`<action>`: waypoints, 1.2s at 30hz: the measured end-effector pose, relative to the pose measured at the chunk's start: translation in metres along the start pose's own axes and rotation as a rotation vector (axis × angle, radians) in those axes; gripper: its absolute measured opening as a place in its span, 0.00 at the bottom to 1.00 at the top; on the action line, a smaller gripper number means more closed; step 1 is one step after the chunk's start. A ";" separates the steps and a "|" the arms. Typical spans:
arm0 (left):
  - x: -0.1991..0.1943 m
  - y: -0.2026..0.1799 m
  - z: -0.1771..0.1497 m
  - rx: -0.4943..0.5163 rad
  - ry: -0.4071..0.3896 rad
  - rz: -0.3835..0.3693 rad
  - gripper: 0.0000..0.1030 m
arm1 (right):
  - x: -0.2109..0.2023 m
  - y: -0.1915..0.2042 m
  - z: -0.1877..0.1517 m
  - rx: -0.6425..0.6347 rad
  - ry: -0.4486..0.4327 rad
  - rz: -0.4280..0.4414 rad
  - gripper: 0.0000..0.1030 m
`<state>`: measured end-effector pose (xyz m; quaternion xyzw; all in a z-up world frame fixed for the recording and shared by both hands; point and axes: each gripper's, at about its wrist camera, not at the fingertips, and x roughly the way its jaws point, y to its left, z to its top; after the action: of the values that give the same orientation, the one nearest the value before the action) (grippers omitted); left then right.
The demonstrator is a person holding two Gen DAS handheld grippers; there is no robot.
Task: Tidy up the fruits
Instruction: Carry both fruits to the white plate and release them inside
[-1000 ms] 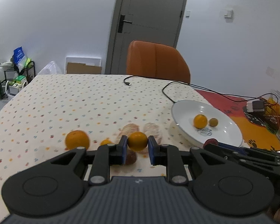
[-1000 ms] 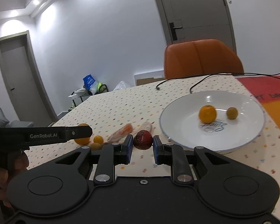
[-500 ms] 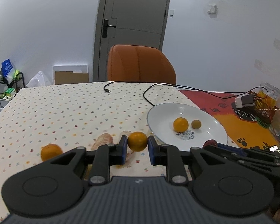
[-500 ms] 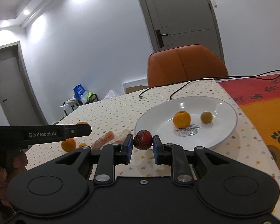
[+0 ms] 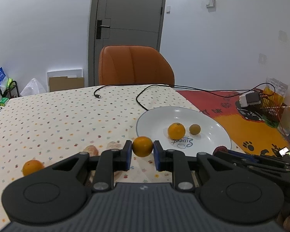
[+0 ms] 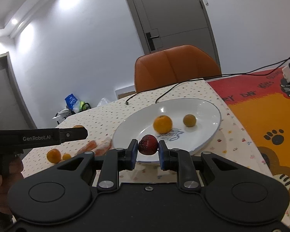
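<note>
Left tongs [image 5: 142, 149]: closed on a small orange [image 5: 142, 146], blue pads pressing both sides, fruit held clear of the table [image 5: 48, 119] just short of the near-left rim of the white plate [image 5: 212, 135].

Right tongs [image 6: 148, 147]: gripping a dark red fruit [image 6: 148, 144] (skin mottled, kind unclear), poised over the plate's near rim.

On the plate: one orange [image 5: 176, 130] near the middle, a smaller brownish-green fruit [image 5: 194, 129] just beside it toward the right edge of the table; the two sit apart, not touching. Printed script on the plate under them.

Loose on the dotted tablecloth, toward the left edge of the table: another orange [image 6: 53, 155], a tiny orange fruit [image 6: 66, 156] beside it, and two pale wrapped orange pieces [image 6: 95, 147] near the plate's left rim.

Far edge: orange chair [image 5: 135, 65], black cable [image 5: 145, 94] trailing across the cloth. A red and yellow mat [image 6: 261, 116] covers the table's right side.
</note>
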<state>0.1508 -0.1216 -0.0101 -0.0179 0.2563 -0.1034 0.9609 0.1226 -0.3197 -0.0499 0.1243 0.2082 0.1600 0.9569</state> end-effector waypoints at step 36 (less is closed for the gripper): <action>0.003 0.020 0.003 -0.077 0.039 0.045 0.71 | -0.002 0.002 0.002 0.024 0.003 -0.033 0.63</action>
<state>0.1592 -0.1028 -0.0105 -0.0472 0.2790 -0.0723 0.9564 0.1213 -0.3186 -0.0468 0.1321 0.2133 0.1420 0.9575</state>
